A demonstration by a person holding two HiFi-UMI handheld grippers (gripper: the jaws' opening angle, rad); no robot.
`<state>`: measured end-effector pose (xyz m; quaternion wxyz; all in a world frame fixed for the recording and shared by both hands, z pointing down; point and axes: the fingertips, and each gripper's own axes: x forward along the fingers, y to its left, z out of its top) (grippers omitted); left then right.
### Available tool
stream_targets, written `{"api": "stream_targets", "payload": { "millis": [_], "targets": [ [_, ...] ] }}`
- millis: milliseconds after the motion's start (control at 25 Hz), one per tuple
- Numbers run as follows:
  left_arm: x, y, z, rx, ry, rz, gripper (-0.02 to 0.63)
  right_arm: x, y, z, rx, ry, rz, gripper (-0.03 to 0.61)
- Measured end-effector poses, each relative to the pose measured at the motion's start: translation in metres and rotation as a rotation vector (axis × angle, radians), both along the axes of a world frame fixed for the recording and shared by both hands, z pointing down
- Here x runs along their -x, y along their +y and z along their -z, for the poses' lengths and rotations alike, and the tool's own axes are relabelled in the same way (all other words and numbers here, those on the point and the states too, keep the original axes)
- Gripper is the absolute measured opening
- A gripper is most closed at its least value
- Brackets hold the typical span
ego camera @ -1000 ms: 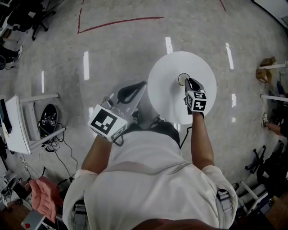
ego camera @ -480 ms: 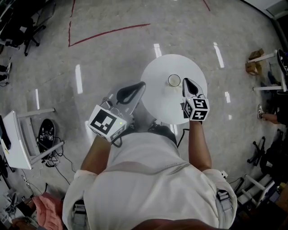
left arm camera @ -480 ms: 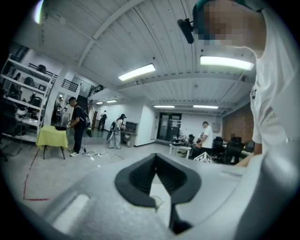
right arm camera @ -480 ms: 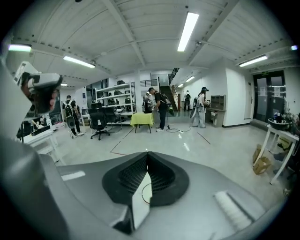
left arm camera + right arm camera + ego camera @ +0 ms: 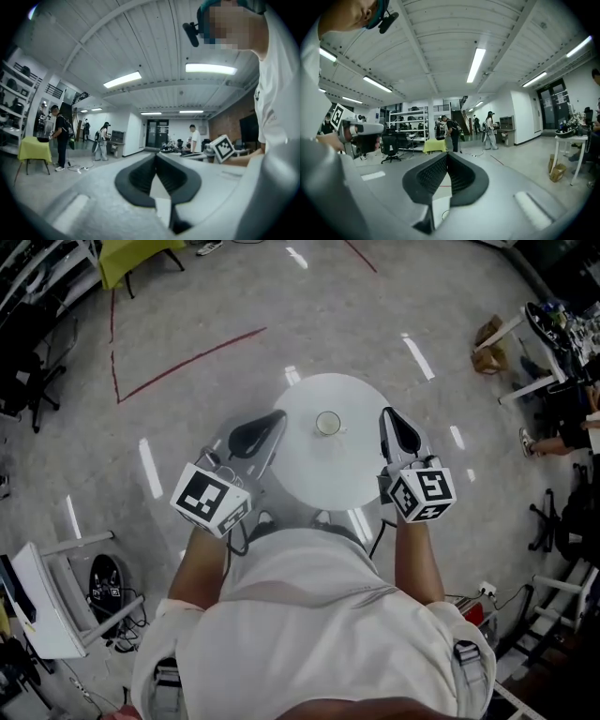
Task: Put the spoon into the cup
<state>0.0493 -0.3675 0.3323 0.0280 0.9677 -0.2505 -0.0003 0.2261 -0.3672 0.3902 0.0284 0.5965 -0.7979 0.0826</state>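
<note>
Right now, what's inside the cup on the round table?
Head view shows only a pale interior in the cup on the white table; too small to tell whether a spoon lies inside.

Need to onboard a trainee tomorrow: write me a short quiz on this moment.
1. True or false: the cup stands on the round white table.
2. Multiple choice: the jaws of the left hand-held gripper are A) wide apart, B) together with nothing between them, C) clamped on a spoon.
3. Fill in: in the head view, the right hand-held gripper is ___ the cup (touching / apart from).

Key: 1 true; 2 B; 3 apart from.
</note>
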Motion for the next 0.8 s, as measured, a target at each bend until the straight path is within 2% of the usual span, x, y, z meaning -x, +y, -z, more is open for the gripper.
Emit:
{"api": "stream_targets", "payload": {
  "millis": [360,560,800],
  "targets": [
    [-0.052,0.021,0.025,-0.051,0.009,-0.115,0.0,-0.036,0.06,0.082,-0.198,0.025,-0.051,0.005],
    [-0.068,0.027,0.031,-0.061,0.01,-0.127,0.0,-0.05,0.069,0.086,-0.204,0.048,-0.058,0.005],
    [-0.063,0.032,0.033,-0.065,0.012,-0.115,0.0,-0.045,0.068,0.083,-0.187,0.06,-0.047,0.005]
  ]
}}
